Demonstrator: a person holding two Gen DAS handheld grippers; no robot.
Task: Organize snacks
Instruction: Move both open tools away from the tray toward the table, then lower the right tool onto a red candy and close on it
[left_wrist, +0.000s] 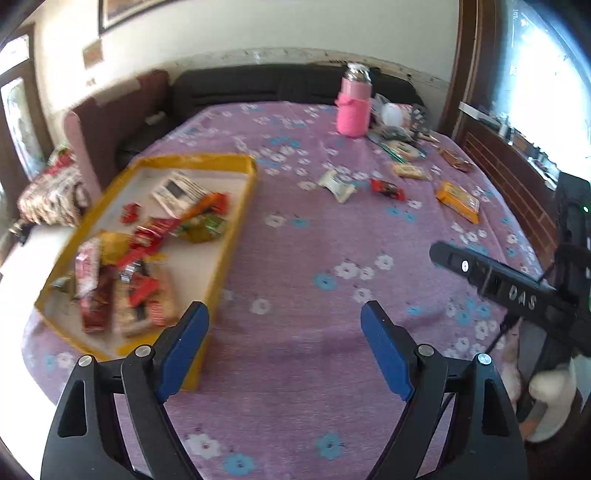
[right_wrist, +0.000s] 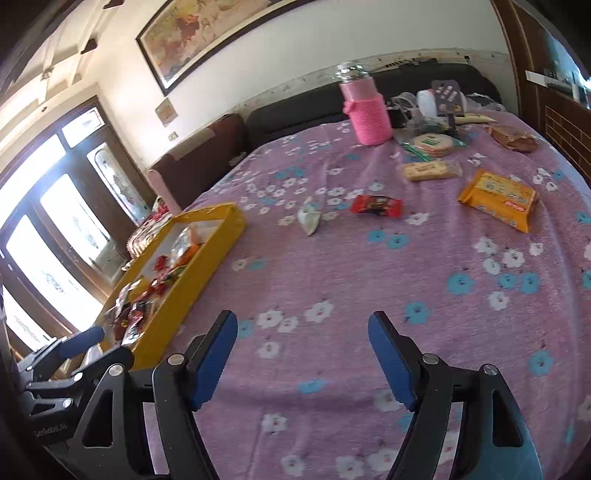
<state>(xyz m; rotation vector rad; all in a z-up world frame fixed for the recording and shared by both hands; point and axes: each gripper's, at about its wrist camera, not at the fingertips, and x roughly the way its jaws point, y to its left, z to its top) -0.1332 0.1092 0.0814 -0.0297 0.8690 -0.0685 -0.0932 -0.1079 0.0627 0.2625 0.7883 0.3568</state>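
Snacks left loose, the small red foil-wrapped bar (right_wrist: 376, 205) lengthwise across the flowered purple cloth, lie ahead of both spread, empty grippers, the right gripper (right_wrist: 303, 354) nearer than the left gripper (left_wrist: 284, 339).

yellow tray (left_wrist: 236, 206): 1 | pink bottle (left_wrist: 353, 110): 1 | gripper: 2

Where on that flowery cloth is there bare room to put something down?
Bare cloth lies between the yellow tray, the red packet and the orange packet, down to both open grippers. Crowded: inside the tray, and the far corner beside the pink bottle.
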